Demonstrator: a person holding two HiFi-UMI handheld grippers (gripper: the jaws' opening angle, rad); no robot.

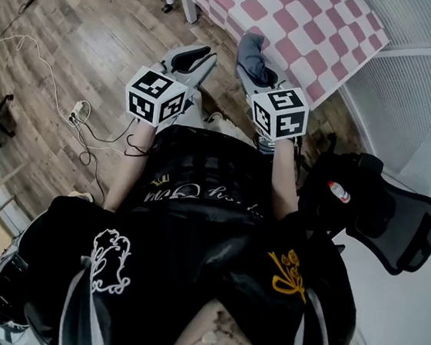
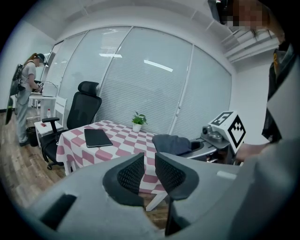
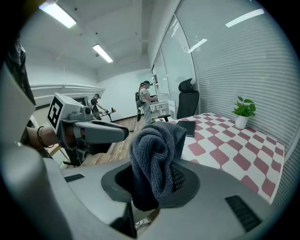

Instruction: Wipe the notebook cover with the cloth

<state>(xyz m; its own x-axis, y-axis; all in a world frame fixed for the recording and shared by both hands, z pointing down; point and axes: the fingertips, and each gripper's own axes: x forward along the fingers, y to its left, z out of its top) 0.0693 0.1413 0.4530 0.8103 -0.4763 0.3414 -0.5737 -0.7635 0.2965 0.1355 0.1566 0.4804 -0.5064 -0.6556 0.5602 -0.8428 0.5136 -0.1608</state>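
My right gripper [image 3: 157,180] has its jaws pinched on the grey cloth [image 3: 157,150], which bunches up above them at frame centre. My left gripper [image 2: 150,172] holds its jaws slightly apart, with nothing between them. Beyond, left of centre in the left gripper view, the dark notebook [image 2: 97,137] lies flat on the pink-checked table [image 2: 126,145], and a potted plant [image 2: 138,122] stands further back.

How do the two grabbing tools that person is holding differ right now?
The right gripper has its jaws clamped on a dark cloth, while the left gripper holds nothing. The right gripper's jaws are kept apart by the bunched cloth. The left gripper's jaws stand only a narrow gap apart. Both grippers are grey and point toward the checked table.
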